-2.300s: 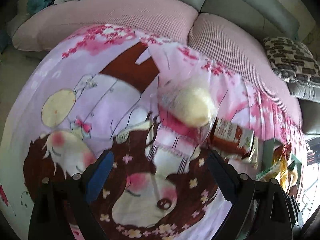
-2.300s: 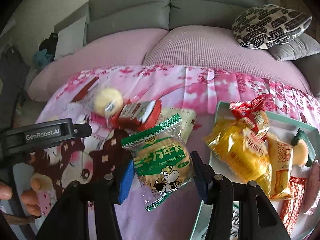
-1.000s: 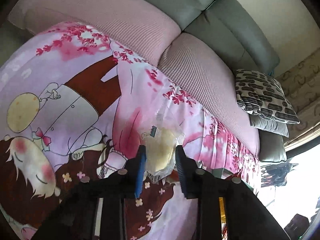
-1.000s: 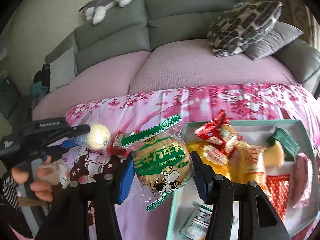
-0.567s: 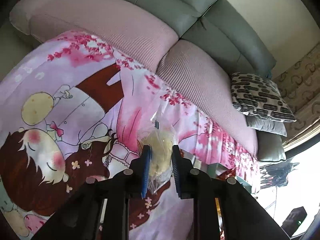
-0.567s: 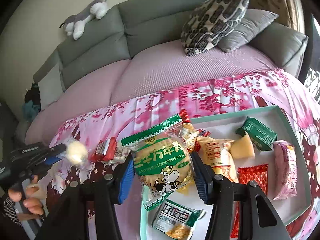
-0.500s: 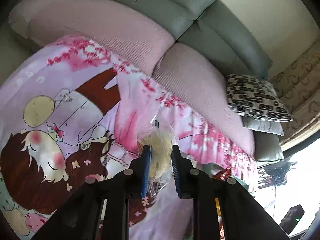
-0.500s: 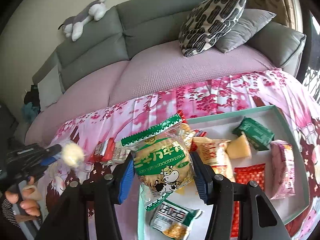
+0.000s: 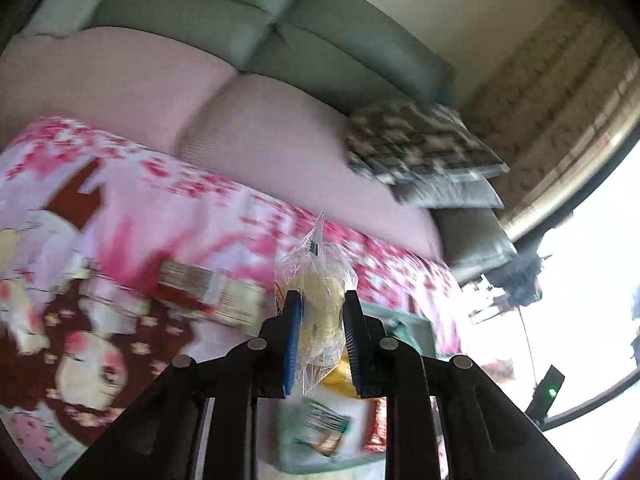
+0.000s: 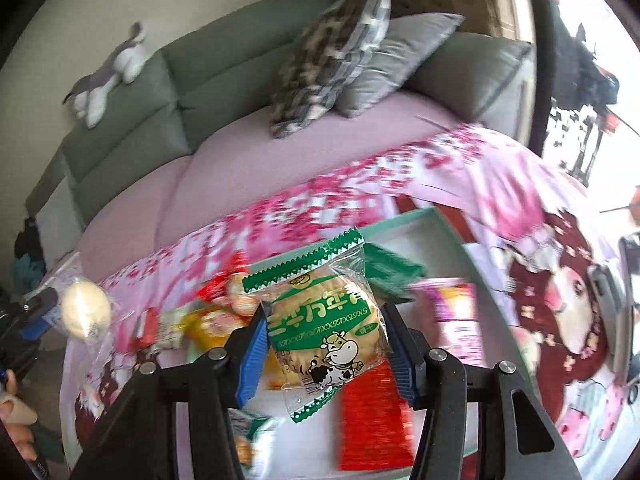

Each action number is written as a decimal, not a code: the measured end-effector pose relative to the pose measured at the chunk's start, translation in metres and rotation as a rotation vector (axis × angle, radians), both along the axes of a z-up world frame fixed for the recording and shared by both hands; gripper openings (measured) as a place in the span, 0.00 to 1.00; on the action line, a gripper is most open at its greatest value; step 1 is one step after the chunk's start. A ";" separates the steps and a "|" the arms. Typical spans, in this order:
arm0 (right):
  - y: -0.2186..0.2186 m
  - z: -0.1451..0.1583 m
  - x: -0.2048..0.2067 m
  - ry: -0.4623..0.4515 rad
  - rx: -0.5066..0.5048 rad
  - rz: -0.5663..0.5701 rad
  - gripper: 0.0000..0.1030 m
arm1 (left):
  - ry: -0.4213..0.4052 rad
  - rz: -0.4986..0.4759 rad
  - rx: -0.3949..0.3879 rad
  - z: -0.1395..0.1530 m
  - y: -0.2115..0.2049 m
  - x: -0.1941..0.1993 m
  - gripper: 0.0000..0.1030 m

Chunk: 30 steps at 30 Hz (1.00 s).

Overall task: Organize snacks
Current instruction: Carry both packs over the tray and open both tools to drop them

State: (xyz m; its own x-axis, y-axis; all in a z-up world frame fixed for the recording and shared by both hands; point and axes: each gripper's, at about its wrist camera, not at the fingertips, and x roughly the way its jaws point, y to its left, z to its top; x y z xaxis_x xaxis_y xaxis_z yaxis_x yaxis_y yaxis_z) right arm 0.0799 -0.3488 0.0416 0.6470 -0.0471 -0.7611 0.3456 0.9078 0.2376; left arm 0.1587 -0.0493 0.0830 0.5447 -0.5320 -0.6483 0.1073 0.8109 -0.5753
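My left gripper (image 9: pixel 320 312) is shut on a clear packet with a pale yellow cake (image 9: pixel 320 300), held above the pink blanket near the tray's edge. That cake packet (image 10: pixel 86 312) also shows at the left of the right wrist view, at the tips of the left gripper (image 10: pixel 52 304). My right gripper (image 10: pixel 324 332) is shut on a green-and-clear biscuit packet with a cartoon cow (image 10: pixel 326 324), held over the teal tray (image 10: pixel 448 236). In the tray lie several snacks: a dark green pack (image 10: pixel 392 272), a red pack (image 10: pixel 372 420) and a pink pack (image 10: pixel 452 312).
A red-and-white snack pack (image 9: pixel 208 292) lies on the blanket outside the tray. A grey sofa with a patterned cushion (image 10: pixel 328 52) and a plush toy (image 10: pixel 108 76) stands behind. A hand (image 10: pixel 16 412) shows at the left edge. A bright window is on the right.
Both grippers moved right toward the tray, each keeping its packet. The left rose with the cake packet; the right now hangs further over the tray's middle.
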 end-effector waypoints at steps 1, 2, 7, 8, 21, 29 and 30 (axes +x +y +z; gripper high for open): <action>-0.008 -0.002 -0.002 0.006 0.007 -0.018 0.55 | 0.004 -0.029 -0.001 -0.001 -0.012 0.000 0.21; -0.014 -0.003 -0.003 0.010 0.011 -0.033 0.55 | 0.009 -0.065 0.003 -0.002 -0.030 0.001 0.21; -0.043 -0.009 -0.011 0.024 0.027 -0.097 0.55 | 0.020 -0.184 0.021 -0.010 -0.090 0.000 0.21; -0.048 -0.011 -0.012 0.028 0.035 -0.103 0.55 | 0.023 -0.197 0.020 -0.013 -0.097 0.000 0.21; -0.045 -0.028 -0.001 0.065 0.063 -0.064 0.55 | 0.126 -0.189 0.002 -0.059 -0.110 0.011 0.21; -0.031 -0.039 0.009 0.116 0.038 -0.019 0.56 | 0.158 -0.141 0.054 -0.075 -0.095 0.012 0.23; -0.029 -0.040 0.010 0.122 0.035 -0.012 0.56 | 0.161 -0.139 0.068 -0.076 -0.096 0.012 0.24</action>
